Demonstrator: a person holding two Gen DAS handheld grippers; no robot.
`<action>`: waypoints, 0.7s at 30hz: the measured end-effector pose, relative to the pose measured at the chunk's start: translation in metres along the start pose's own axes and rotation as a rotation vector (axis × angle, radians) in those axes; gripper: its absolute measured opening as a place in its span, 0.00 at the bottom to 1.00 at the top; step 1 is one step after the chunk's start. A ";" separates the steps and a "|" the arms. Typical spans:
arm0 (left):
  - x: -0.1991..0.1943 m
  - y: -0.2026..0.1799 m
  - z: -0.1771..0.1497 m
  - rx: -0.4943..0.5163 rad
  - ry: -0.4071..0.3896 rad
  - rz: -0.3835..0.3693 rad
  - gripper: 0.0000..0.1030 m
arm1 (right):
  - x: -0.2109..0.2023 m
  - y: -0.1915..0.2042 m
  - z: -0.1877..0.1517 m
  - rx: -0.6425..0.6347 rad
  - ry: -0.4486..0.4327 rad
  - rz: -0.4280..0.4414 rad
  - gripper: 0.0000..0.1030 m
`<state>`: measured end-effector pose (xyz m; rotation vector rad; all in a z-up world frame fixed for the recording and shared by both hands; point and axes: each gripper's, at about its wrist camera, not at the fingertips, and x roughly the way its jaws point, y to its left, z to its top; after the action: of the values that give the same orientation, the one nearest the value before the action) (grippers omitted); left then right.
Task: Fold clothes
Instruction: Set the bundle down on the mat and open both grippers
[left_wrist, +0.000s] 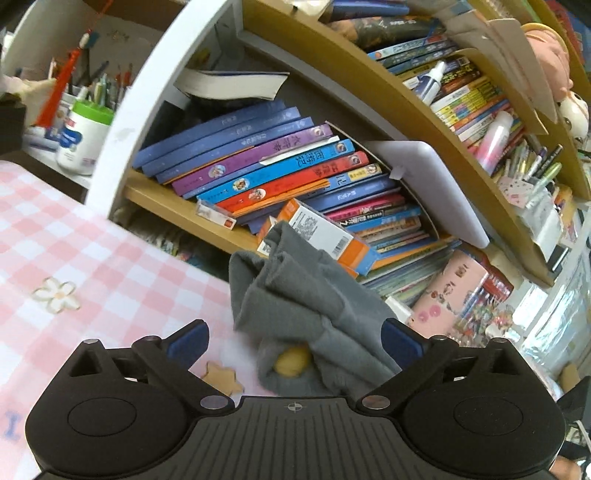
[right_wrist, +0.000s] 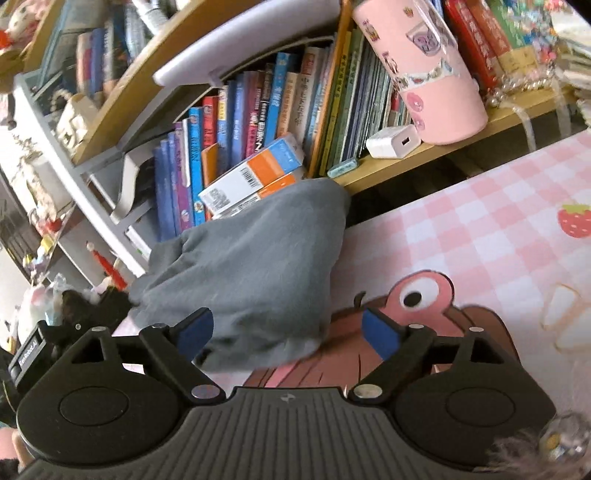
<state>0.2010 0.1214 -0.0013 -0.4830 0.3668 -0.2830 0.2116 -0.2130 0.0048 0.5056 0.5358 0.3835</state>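
Evidently both tongs stood wide open and held nothing: the left tongs (left_wrist: 293, 341) had the bunched grey garment (left_wrist: 306, 306) lying loose between their blue pads, and the right tongs (right_wrist: 288, 334) stood apart around its near edge without pressing it. The garment sat in a heap at the far side of the pink checked desk (right_wrist: 480, 236), up against the bookshelf (left_wrist: 192, 214) with its orange box (right_wrist: 251, 177). By my judgement the step in hand was a release between folds, and next an edge or corner needed finding so the cloth could be drawn flat toward the near side.
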 end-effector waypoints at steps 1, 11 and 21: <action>-0.006 -0.002 -0.002 0.009 -0.004 0.003 0.98 | -0.005 0.003 -0.004 -0.014 -0.005 -0.004 0.88; -0.046 -0.037 -0.022 0.182 -0.051 0.061 0.99 | -0.046 0.044 -0.046 -0.190 -0.019 -0.045 0.92; -0.065 -0.063 -0.045 0.295 -0.050 0.146 1.00 | -0.063 0.070 -0.077 -0.375 -0.074 -0.213 0.94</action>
<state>0.1135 0.0721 0.0109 -0.1719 0.3031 -0.1790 0.1028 -0.1588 0.0101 0.0985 0.4278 0.2523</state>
